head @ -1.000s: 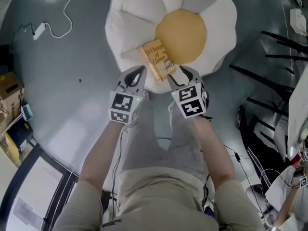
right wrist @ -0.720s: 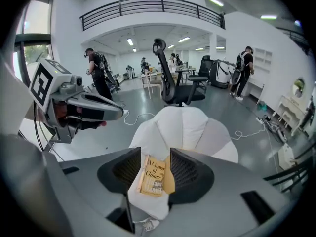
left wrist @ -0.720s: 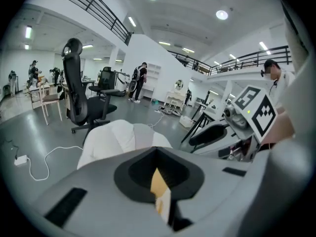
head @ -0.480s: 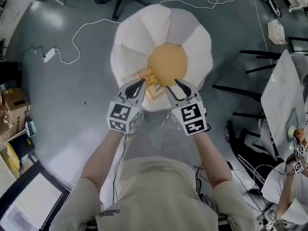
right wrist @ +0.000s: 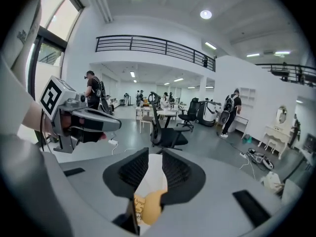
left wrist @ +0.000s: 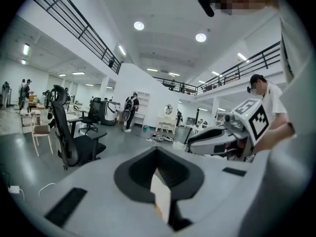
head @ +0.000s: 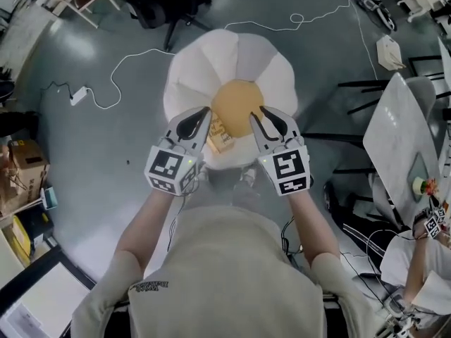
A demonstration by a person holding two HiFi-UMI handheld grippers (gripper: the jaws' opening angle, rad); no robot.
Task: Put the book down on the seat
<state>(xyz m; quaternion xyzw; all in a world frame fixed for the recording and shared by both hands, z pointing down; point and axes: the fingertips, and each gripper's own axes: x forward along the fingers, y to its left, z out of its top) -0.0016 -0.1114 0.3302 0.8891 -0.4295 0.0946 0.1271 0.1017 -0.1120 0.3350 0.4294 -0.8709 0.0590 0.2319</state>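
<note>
As both tools hang well above the floor (head: 106,153), we log the book (head: 223,135) as already lying on the seat (head: 211,69), a flower-shaped cushion with white petals. It lies flat on the near petal, its far corner against the yellow centre (head: 237,104). In the head view it shows between the two tools, its left edge hidden behind one of them.

Left gripper (left wrist: 157,150): we read the jaws as drawn together at the tips. Nothing is caught in them. Only a pale sliver of cushion shows through the slot lower down.

Right gripper (right wrist: 154,154): a narrow gap remains, and the jaws have just been closing. Nothing sits between the pads. The book's cover and the yellow centre show through the gap, but both are far below and untouched.

Why so, in our judgement: a flat book on a soft, broad petal needs no further support, so neither tool has reason to stay near it. Jaws with nothing to carry can be left narrow. Both tools point outward across the room rather than down at the seat, which we take for a stand-off posture, not an approach.

Task status, as we judge it: done. The book looks settled, well in from the cushion's rim.

A white cable (head: 134,62) trails over the floor beyond the seat, well apart from the book.
</note>
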